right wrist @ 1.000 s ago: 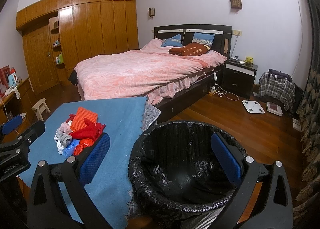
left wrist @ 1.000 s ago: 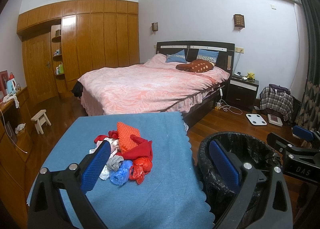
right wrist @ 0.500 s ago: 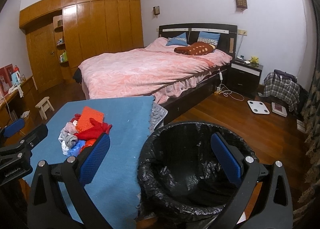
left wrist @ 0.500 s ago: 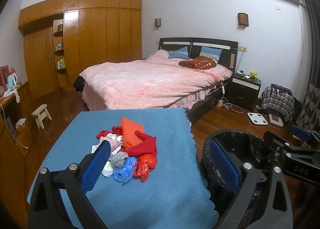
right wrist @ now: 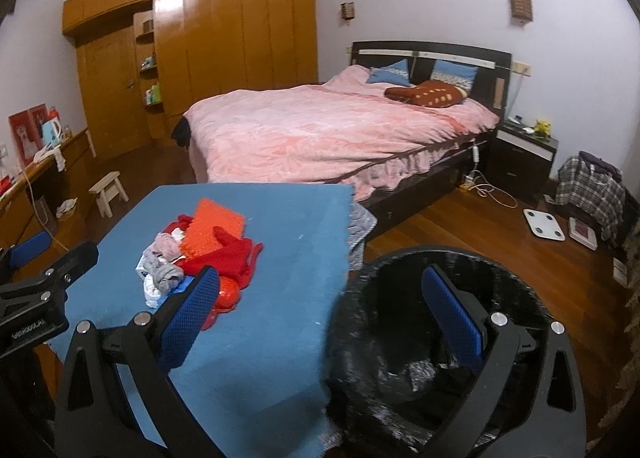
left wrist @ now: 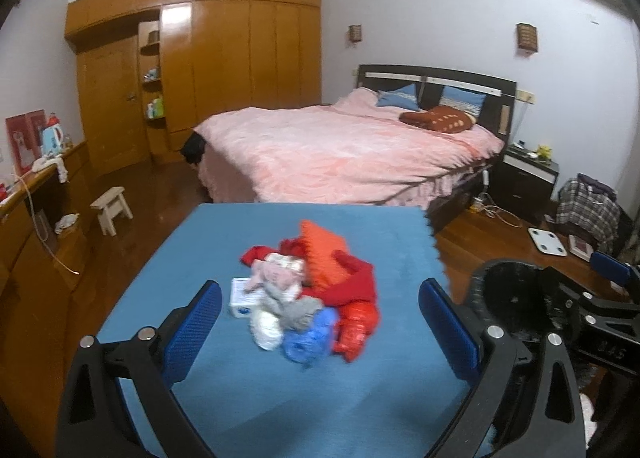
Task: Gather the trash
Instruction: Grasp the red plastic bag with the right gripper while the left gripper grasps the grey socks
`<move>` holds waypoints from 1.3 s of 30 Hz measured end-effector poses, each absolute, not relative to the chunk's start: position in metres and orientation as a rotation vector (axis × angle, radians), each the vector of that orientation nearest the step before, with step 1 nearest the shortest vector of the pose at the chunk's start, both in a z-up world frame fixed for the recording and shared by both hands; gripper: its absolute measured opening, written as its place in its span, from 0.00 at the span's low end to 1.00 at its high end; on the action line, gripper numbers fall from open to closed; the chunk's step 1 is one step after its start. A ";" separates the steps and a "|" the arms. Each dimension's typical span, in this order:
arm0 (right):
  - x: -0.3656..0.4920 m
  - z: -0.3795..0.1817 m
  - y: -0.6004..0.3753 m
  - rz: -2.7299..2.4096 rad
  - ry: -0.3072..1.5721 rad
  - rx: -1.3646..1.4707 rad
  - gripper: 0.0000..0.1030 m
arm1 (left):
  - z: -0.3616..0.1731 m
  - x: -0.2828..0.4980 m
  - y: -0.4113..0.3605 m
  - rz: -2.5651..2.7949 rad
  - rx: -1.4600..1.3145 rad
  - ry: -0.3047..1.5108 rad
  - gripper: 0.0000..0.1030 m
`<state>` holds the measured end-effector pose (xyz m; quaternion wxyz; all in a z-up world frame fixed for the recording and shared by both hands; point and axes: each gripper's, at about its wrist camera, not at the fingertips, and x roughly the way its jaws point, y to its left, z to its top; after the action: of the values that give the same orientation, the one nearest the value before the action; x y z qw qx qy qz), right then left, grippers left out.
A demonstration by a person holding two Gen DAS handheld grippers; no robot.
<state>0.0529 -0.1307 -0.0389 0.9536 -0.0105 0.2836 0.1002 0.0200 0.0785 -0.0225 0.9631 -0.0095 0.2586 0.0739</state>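
Trash pile [left wrist: 308,294], a loose heap of crumpled red, orange, blue, grey and pink wrappers and bags with a small white box at its left edge, lies near the middle of the blue cloth-covered tabletop [left wrist: 224,242]. The heap runs lengthwise away from the cameras, from the blue and red plastic bags at the near end to the orange textured piece [left wrist: 320,254] at the far end, toward the pink-covered bed [left wrist: 340,145]. In the left wrist view the heap sits just ahead of and between the blue-padded fingers of the left gripper [left wrist: 318,322], whose jaws stand wide apart with nothing between them. In the right wrist view the heap is off to the left; the left blue pad of the right gripper [right wrist: 320,308] overlaps its near red edge in the picture, though contact cannot be told. This gripper is likewise spread wide and empty, poised over the round bin lined with a black plastic bag [right wrist: 436,338], which stands on the wooden floor just beside the tabletop's right edge. The right wrist view shows the bin's whole mouth, blurred; the left wrist view shows only part of its rim [left wrist: 504,290], partly behind the right gripper's black frame, but shows the white box [left wrist: 244,292] more plainly.
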 end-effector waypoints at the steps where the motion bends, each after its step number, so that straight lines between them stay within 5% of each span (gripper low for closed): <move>1: 0.056 -0.042 -0.125 0.213 0.577 -0.024 0.95 | -0.025 0.020 0.084 0.157 -0.021 0.509 0.94; 27: 0.150 -0.176 0.005 0.323 0.747 -0.094 0.92 | -0.127 0.079 0.187 0.216 0.000 0.588 0.94; 39: 0.159 -0.192 0.008 0.459 0.875 -0.025 0.43 | -0.141 0.088 0.194 0.193 -0.043 0.628 0.94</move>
<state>0.1585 0.0084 -0.1919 0.8803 -0.0118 0.4200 0.2205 0.0881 0.1941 -0.1407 0.9463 -0.0210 0.3084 0.0949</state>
